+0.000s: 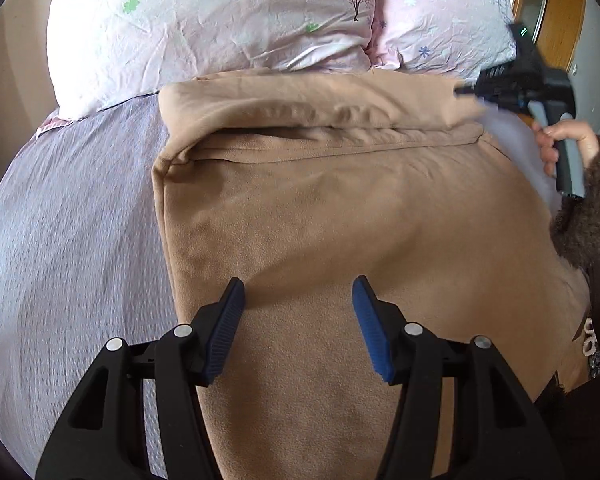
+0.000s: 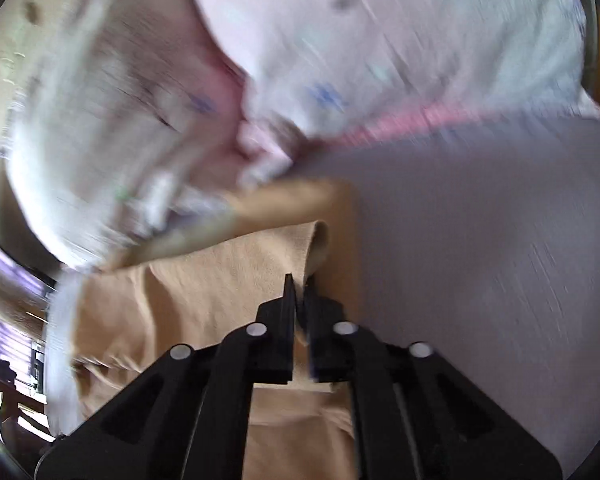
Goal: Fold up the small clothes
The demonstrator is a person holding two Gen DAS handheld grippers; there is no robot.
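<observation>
A tan garment [image 1: 340, 208] lies spread on the lilac bed sheet [image 1: 68, 240], with a folded band across its far end. My left gripper [image 1: 298, 292] hovers open and empty over the garment's near part. My right gripper [image 1: 466, 90] shows at the far right edge of the garment, held by a hand. In the right wrist view the right gripper [image 2: 298, 284] is shut on the edge of the tan garment [image 2: 204, 288], and the view is blurred by motion.
Two pale floral pillows [image 1: 204, 28] lie at the head of the bed beyond the garment. A wooden frame [image 1: 560, 12] stands at the far right. The person's brown fuzzy sleeve [image 1: 592, 208] is at the right edge.
</observation>
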